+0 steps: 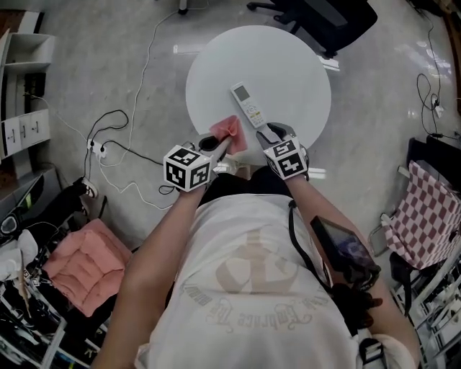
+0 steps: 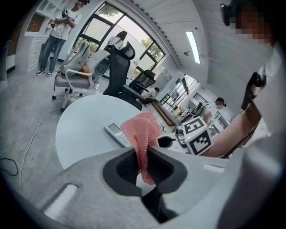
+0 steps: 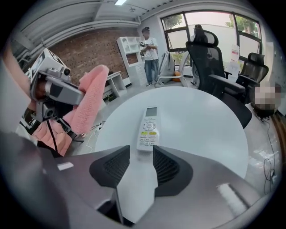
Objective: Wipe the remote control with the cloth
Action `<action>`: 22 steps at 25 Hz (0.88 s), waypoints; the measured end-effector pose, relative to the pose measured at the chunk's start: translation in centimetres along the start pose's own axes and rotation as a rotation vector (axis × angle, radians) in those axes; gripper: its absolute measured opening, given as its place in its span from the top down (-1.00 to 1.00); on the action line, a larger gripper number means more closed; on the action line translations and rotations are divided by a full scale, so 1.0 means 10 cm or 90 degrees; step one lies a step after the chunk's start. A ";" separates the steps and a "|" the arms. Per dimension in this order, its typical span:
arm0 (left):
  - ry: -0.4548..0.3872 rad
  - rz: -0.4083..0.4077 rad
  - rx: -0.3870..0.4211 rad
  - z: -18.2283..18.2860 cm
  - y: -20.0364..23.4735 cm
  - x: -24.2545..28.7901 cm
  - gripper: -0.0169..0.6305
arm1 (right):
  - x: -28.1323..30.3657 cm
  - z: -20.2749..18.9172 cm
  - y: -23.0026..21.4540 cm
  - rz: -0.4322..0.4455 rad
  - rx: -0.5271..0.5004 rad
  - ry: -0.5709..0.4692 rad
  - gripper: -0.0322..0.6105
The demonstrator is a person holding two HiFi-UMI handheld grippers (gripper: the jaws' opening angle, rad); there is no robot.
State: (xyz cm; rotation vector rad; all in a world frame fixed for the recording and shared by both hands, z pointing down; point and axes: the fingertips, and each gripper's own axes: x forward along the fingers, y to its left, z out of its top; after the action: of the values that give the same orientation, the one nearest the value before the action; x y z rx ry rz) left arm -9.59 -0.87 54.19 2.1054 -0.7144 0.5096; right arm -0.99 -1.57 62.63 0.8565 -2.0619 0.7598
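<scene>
A white remote control [image 1: 248, 105] lies on the round white table [image 1: 295, 65], toward its near edge. My left gripper [image 1: 220, 146] is shut on a pink cloth [image 1: 230, 134], which hangs out from between its jaws [image 2: 142, 132] just left of the remote [image 2: 117, 133]. My right gripper [image 1: 269, 135] hovers at the remote's near end. In the right gripper view, its jaws stand apart with the table showing between them. The remote's near end [image 3: 148, 127] sits at the jaw tips with neither pad pressing on it. The cloth [image 3: 89, 103] is at the left of that view.
Black office chairs [image 1: 324, 18] stand behind the table. Cables [image 1: 119, 155] run over the floor at the left, near a pink cushion [image 1: 79, 263]. A checked cloth [image 1: 425, 216] hangs at the right. People stand far off by the windows [image 2: 56, 31].
</scene>
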 end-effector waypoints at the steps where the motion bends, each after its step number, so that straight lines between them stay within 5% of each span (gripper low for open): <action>1: 0.003 0.000 0.000 0.01 0.01 0.02 0.90 | 0.04 -0.01 0.00 -0.005 -0.004 0.008 0.33; 7: 0.014 0.005 -0.008 0.08 0.11 0.11 0.90 | 0.26 0.01 -0.09 -0.052 -0.035 0.039 -0.03; 13: 0.026 0.011 -0.013 0.17 0.24 0.22 0.89 | 0.41 -0.01 -0.13 -0.061 -0.091 0.072 0.21; 22: 0.097 -0.043 -0.059 0.23 0.22 0.76 0.89 | 0.36 0.02 -0.29 0.000 -0.172 0.060 0.22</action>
State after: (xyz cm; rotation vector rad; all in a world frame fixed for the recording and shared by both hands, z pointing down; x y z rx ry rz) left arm -5.02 -6.12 58.57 1.9733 -0.5672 0.5815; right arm -0.58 -4.63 66.09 0.6568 -2.0232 0.4961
